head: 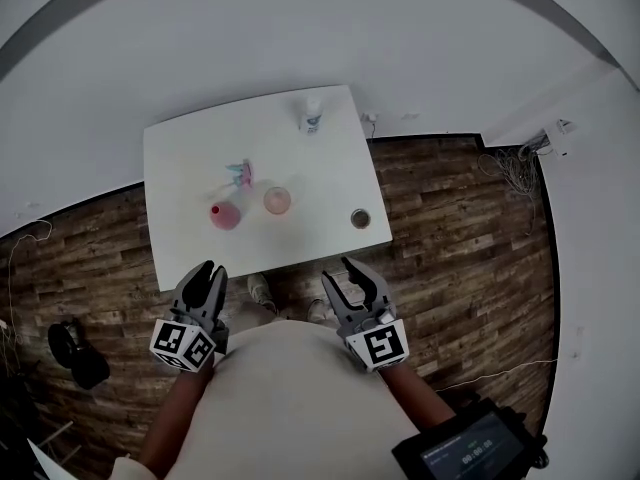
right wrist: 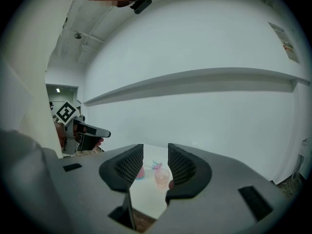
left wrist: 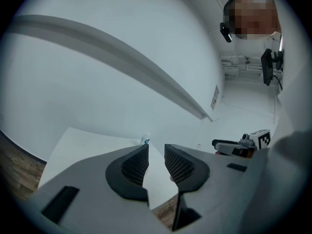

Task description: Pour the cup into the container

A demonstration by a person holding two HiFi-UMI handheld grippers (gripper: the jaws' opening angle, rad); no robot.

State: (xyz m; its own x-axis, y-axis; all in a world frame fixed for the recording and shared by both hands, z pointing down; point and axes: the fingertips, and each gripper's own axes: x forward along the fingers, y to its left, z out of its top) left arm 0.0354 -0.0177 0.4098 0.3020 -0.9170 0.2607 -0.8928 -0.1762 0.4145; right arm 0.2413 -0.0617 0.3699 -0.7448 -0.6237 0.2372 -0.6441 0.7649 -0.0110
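Observation:
A white table (head: 190,248) stands ahead of me against the wall. On it are a clear pinkish cup (head: 277,200), a round pink container (head: 225,215), a small dark cup (head: 360,218), a pink-and-blue item (head: 240,173) and a small bottle (head: 311,117). My left gripper (head: 205,268) and right gripper (head: 337,268) hover off the table's near edge, close to my body. Both stand open with nothing between the jaws. The right gripper view frames the pinkish cup (right wrist: 161,177) and the pink container (right wrist: 140,173) between the right gripper's (right wrist: 156,152) jaws. The left gripper (left wrist: 156,152) faces the bottle (left wrist: 145,140).
Wooden floor (head: 450,258) surrounds the table. A black bag (head: 75,353) lies on the floor at the left and loose cables (head: 510,168) at the right by the wall. A dark device with a screen (head: 470,448) hangs at my lower right.

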